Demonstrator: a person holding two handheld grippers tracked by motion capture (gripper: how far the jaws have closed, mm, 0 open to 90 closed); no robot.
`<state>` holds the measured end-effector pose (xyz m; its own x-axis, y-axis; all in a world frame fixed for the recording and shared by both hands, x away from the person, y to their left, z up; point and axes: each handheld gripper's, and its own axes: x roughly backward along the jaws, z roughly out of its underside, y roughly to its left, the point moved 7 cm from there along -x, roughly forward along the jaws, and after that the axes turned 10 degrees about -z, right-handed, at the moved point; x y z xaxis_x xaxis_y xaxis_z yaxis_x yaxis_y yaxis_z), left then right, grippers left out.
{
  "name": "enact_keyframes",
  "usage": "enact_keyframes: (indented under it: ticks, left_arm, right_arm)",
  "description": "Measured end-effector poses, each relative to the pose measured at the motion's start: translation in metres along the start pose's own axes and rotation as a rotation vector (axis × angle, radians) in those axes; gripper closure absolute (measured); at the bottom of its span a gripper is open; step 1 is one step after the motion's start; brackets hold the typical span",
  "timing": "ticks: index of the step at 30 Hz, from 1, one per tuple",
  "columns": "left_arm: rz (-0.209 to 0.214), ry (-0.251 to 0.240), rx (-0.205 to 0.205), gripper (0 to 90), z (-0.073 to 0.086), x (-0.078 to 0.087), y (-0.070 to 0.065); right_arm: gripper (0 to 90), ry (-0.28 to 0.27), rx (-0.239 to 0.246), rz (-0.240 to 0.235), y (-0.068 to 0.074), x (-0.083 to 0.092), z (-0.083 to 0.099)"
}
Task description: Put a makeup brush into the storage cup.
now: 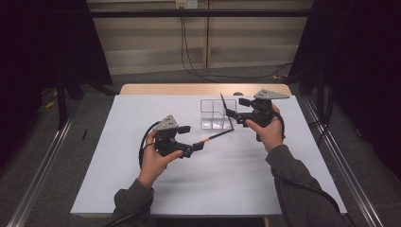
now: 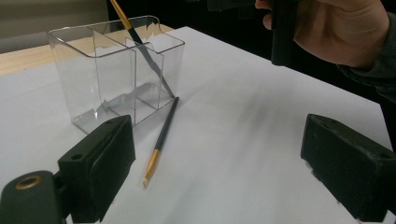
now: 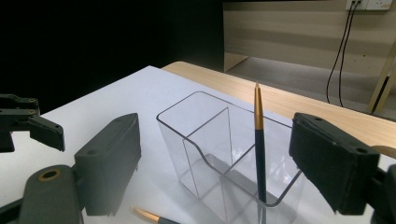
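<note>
Your lying pen [image 3: 152, 217] is cut off at the right gripper view's 6 o'clock edge. In the left gripper view, the standing pen [image 2: 140, 44] runs off at 12 o'clock.

Dark blue, gold-tipped pens [image 2: 164, 127]

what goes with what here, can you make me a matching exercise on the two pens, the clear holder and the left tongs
Things:
1. pen in holder
2. pen on table
3. clear holder
4. left tongs

States:
A. lying flat on the white table top
B. open, nothing between the jaws
C. standing upright, split into compartments
D. leaning, gold end up

Pairs: 1-D, 2-A, 3-C, 4-B
</note>
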<state>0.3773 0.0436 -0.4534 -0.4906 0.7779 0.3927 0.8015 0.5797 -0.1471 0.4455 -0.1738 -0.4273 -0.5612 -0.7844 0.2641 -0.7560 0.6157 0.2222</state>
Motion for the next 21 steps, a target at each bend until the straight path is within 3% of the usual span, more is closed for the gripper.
enact_keyframes:
  ticks: [21]
  left_arm:
    - [0.005,-0.004,0.004,9.9,0.000,-0.001,0.001]
  right_arm:
    - [16.4,0.031,0.015,-0.036,0.014,-0.017,0.000]
